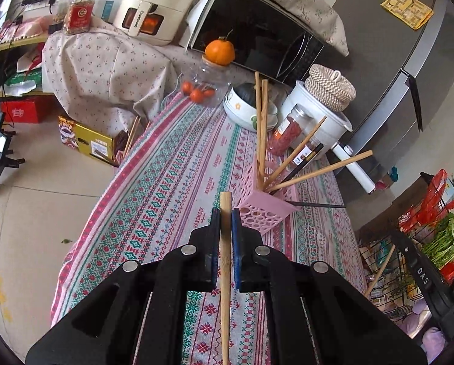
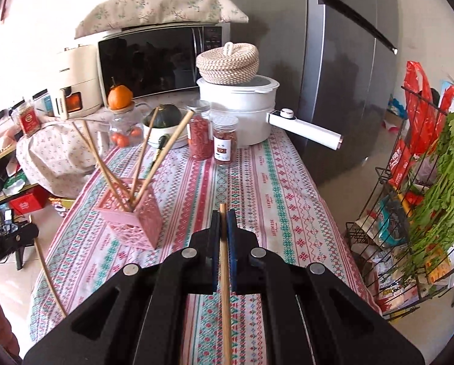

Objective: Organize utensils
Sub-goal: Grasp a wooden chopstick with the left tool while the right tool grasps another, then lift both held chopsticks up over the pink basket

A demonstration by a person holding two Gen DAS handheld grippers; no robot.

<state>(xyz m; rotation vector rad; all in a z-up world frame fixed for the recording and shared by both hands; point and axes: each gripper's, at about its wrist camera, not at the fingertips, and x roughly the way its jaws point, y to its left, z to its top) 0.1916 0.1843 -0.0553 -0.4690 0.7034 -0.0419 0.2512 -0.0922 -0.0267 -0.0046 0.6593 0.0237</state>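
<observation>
My left gripper (image 1: pixel 226 217) is shut on a wooden chopstick (image 1: pixel 225 273), its tip just short of the pink perforated holder (image 1: pixel 265 210). Several wooden chopsticks (image 1: pixel 261 127) and a dark one stand splayed in the holder. My right gripper (image 2: pixel 224 217) is shut on another wooden chopstick (image 2: pixel 224 273), to the right of the pink holder (image 2: pixel 132 222), which holds several chopsticks (image 2: pixel 172 143). The left gripper (image 2: pixel 5 243) shows at the left edge of the right wrist view, with its chopstick (image 2: pixel 49 276) hanging down.
The patterned tablecloth (image 2: pixel 272 188) covers the table. At the back stand two jars (image 2: pixel 225 141), a white pot (image 2: pixel 242 109) with a protruding handle, a bowl with a squash (image 2: pixel 163 118), a glass jar with oranges (image 1: pixel 208 82) and a microwave (image 2: pixel 154 60). A wire rack with greens (image 2: pixel 424 206) stands right.
</observation>
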